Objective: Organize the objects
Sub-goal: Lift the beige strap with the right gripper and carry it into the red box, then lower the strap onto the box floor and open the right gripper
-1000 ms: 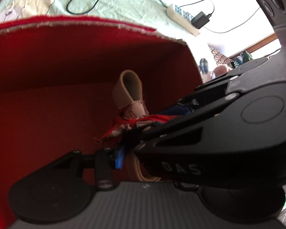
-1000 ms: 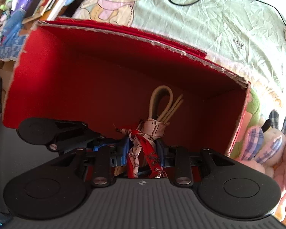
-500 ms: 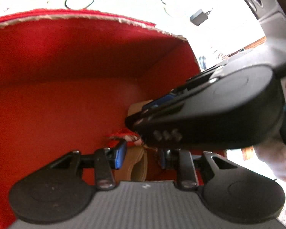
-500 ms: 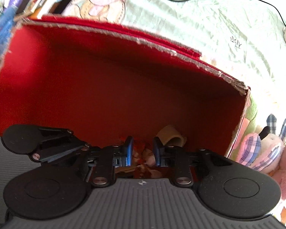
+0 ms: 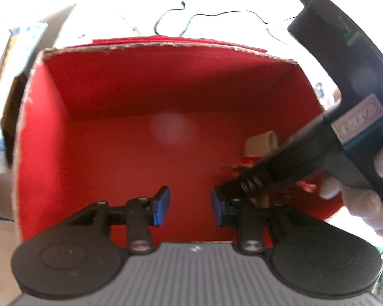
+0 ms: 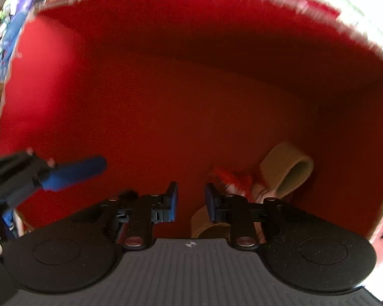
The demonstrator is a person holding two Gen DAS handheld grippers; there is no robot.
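Closest in, the left gripper (image 5: 190,207) hangs inside the red box (image 5: 115,140) with its blue-padded jaws spread apart and nothing between them. Beside it the right gripper (image 6: 190,202) sits low in the same box, jaws parted by a gap and holding nothing; a hand (image 5: 365,199) grips its black handle. Just past its right finger, the tan belt (image 6: 286,170), looped and tied with a red patterned ribbon (image 6: 232,177), lies on the box floor near the right wall. Beyond the torn far rim, a black cable (image 5: 217,15) trails across pale bedding (image 5: 115,12).
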